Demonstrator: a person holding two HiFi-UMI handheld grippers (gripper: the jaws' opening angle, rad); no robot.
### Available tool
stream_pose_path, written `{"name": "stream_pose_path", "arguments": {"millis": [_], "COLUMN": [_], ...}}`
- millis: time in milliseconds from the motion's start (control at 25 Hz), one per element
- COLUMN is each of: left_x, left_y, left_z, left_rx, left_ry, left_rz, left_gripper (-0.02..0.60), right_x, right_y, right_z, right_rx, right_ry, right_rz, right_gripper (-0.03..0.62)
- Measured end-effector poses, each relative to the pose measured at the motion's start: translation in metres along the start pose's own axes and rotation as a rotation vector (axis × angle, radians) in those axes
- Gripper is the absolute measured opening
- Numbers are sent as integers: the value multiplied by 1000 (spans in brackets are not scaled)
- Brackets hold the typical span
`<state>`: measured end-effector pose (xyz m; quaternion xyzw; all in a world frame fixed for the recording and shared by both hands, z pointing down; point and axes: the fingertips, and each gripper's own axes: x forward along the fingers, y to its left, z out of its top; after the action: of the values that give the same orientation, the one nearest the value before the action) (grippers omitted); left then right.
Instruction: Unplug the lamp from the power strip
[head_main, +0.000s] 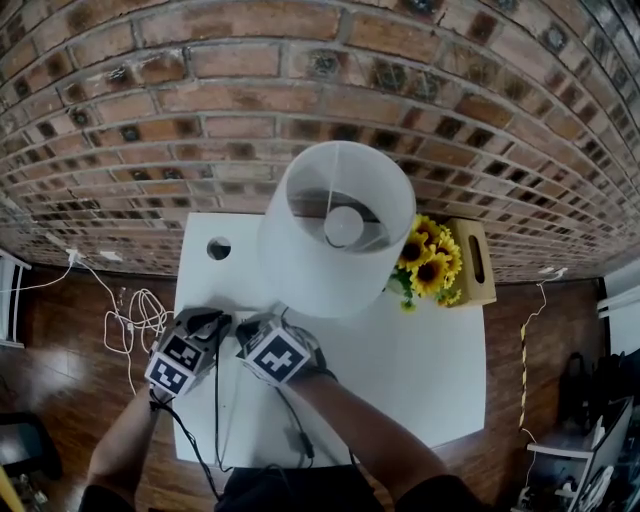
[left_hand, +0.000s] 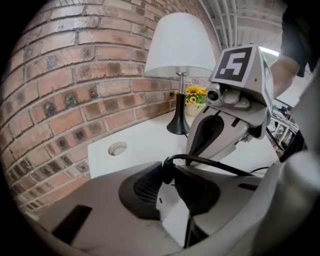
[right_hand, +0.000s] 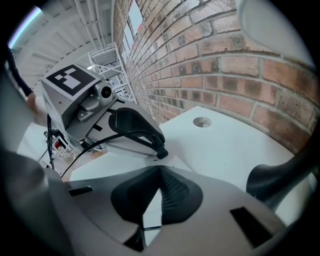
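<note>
My left tool is clamped on the black lamp plug, right at the flat white power strip. My right tool is nearly closed, pinching that strip. The white-shaded lamp stands further back on the white worktop.

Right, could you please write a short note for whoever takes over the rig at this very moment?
Grippers: the left tongs are shut on the lamp's black plug, right at the power strip. The right tongs appear shut on the strip's near end, steadying it.
Things: the lamp stands at the back of the white table; the strip lies toward its left side.
Done: both grips are taken.
Left: pull the plug out. Whether it has come free cannot be told.
</note>
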<state>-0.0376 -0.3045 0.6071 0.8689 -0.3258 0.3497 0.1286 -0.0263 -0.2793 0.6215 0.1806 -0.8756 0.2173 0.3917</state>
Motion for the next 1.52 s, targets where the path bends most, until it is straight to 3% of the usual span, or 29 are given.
{"name": "stream_pose_path", "arguments": {"millis": [200, 320, 400, 560, 680, 800, 840, 920, 960, 1160, 1360, 1520], "left_x": [0, -2, -3, -1, -1, -21, -26, -25, -23, -26, -46, -69], "left_y": [2, -1, -1, 5, 4, 14, 17, 11, 6, 12, 19, 29], "left_z": [1, -2, -2, -1, 3, 36, 51, 67, 68, 60, 79, 100], "left_rx": [-50, 71, 104, -7, 35, 16, 52, 200, 231, 92, 43, 57], "left_ry": [-9, 4, 5, -26, -22, -174, -201, -164, -146, -173, -233, -284], "left_rz": [6, 27, 30, 17, 26, 54, 64, 67, 57, 46, 107, 184], "left_gripper": [95, 95, 95, 95, 95, 81, 77, 78, 78, 78, 78, 78], "right_x": [2, 1, 0, 4, 4, 5, 5, 3, 3, 5, 5, 4], "right_y": [-2, -2, -1, 0, -1, 1, 0, -1, -1, -2, -2, -5], "right_z": [1, -1, 1, 8, 7, 7, 7, 6, 5, 6, 4, 2], "right_rx": [-5, 35, 29, -21, -60, -69, -64, -51, -45, -48, -38, -15], "right_ry": [6, -4, -14, -17, 8, 3, -2, -6, -3, -2, -4, 0], "right_rz": [-6, 2, 3, -6, -28, -32, -29, -29, -31, -47, -43, -55], "right_gripper": [-12, -12, -11, -11, -11, -11, -11, -11, -11, -11, -9, -11]}}
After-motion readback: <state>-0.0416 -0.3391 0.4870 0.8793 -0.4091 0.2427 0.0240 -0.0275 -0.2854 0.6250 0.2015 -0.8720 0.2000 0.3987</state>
